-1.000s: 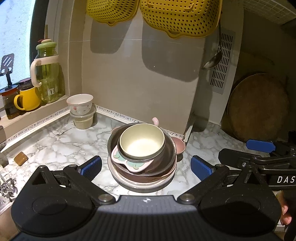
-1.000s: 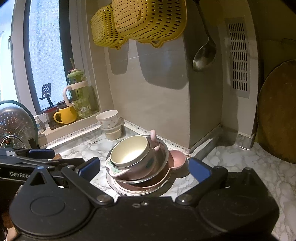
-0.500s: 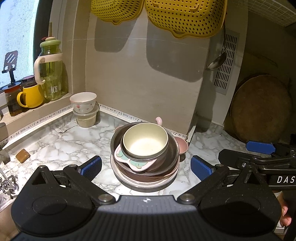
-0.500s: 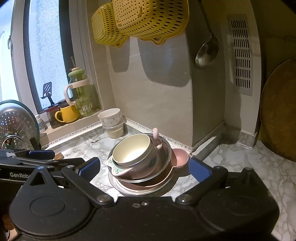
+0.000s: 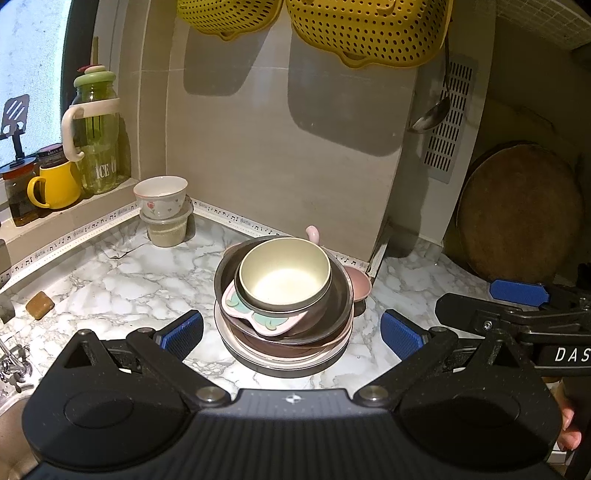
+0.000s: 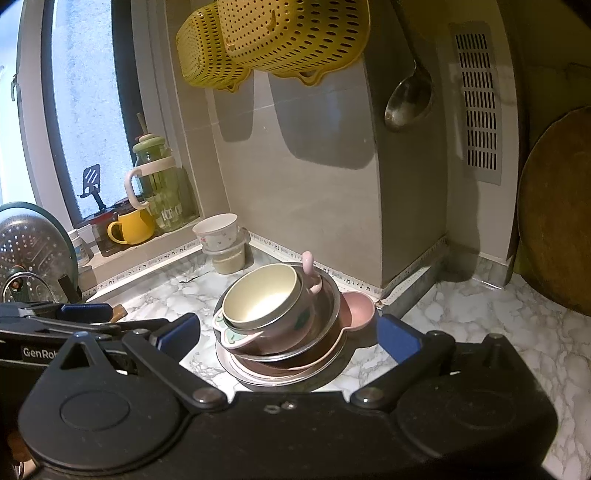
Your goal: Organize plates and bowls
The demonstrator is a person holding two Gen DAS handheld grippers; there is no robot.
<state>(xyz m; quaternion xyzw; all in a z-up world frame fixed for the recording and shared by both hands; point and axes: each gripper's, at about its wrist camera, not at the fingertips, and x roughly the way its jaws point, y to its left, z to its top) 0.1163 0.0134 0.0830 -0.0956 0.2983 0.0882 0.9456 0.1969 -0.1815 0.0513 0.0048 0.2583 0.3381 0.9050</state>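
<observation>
A stack of dishes stands on the marble counter (image 5: 110,280): a cream bowl (image 5: 284,275) on top, a pink dish with green marks (image 5: 258,319) under it, a dark bowl (image 5: 332,306), then wide plates (image 5: 280,360) at the bottom. A small pink bowl (image 5: 360,282) touches the stack's right side. My left gripper (image 5: 291,334) is open, its blue pads either side of the stack's near edge, nothing held. My right gripper (image 6: 288,330) is open too, in front of the same stack (image 6: 280,317). The right gripper (image 5: 517,295) also shows in the left wrist view.
A flowered cup (image 5: 160,197) sits on a lidded tub (image 5: 166,230) in the corner. On the sill stand a yellow mug (image 5: 55,184) and a green jar (image 5: 96,136). Yellow colanders (image 5: 365,29) and a ladle (image 6: 408,96) hang overhead. A round wooden board (image 5: 517,210) leans at right.
Both grippers have drawn back and risen slightly, so the stack sits a little lower and farther in view. Neither gripper has closed, and the dishes have not moved.
</observation>
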